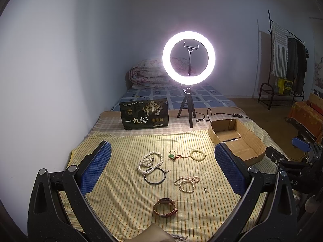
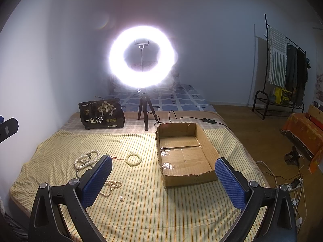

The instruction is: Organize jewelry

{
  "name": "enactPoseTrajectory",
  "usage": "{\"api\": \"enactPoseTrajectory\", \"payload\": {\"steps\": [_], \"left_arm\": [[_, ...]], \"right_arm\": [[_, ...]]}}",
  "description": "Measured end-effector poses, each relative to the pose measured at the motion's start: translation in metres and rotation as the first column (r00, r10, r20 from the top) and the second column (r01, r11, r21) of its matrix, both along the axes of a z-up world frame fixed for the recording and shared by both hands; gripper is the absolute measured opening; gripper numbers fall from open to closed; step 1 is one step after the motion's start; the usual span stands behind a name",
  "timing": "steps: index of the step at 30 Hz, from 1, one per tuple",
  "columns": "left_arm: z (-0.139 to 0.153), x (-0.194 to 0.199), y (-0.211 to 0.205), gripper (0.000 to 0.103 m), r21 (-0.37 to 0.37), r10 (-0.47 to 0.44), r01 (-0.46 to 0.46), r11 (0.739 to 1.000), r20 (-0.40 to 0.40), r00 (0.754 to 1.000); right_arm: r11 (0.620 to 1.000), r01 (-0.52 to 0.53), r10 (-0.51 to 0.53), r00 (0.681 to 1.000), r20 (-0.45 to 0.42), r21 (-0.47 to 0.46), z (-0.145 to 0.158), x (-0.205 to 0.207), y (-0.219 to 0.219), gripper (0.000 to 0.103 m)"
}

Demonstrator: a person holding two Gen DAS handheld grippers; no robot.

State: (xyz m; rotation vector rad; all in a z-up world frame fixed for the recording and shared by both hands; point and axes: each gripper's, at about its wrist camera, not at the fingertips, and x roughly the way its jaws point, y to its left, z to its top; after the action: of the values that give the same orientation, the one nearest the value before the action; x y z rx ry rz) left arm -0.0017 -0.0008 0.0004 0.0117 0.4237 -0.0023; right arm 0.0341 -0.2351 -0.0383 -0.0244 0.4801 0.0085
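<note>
- Left gripper: the jaws are being held wide apart, with nothing between them, above the striped cloth.
- Jewelry lying ahead of the left fingers: a long pearl necklace, a dark bangle touching its near end, a green charm on red cord, a pale bead bracelet, a second pearl strand, a loose pearl stud and, nearest, a brown leather watch.
- Right gripper: the jaws are likewise being held wide and empty; the cardboard box is being framed directly ahead, open side up, nothing visible inside.
- Governing relation: the pieces are lying left of the box, its long axis running away from the grippers. The left gripper is being judged nearer to the jewelry, the right nearer to the box.
- No piece is yet being gripped.
</note>
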Motion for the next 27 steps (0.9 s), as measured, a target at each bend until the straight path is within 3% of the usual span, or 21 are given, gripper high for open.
{"api": "enactPoseTrajectory", "payload": {"steps": [6, 16, 20, 27], "left_arm": [[0.009, -0.005, -0.011, 0.103, -0.001, 0.000, 0.000, 1.000, 0.003, 1.000], [-0.023, 0.009, 0.001, 0.103, 0.017, 0.004, -0.004, 1.000, -0.025, 1.000], [-0.025, 0.013, 0.003, 0.103, 0.041, 0.009, -0.006, 0.999, -0.066, 0.998], [-0.042, 0.030, 0.012, 0.103, 0.013, 0.000, 0.003, 1.000, -0.165, 0.986]], "right_arm": [[1.000, 0.001, -0.001, 1.000, 0.000, 0.001, 0.000, 0.000, -0.001, 0.103], [1.000, -0.003, 0.003, 1.000, -0.018, 0.004, -0.004, 0.000, -0.001, 0.103], [1.000, -0.001, 0.001, 1.000, -0.030, -0.003, -0.006, 0.002, 0.000, 0.103], [1.000, 0.005, -0.006, 0.997, -0.079, -0.014, -0.012, 0.009, 0.002, 0.103]]}}
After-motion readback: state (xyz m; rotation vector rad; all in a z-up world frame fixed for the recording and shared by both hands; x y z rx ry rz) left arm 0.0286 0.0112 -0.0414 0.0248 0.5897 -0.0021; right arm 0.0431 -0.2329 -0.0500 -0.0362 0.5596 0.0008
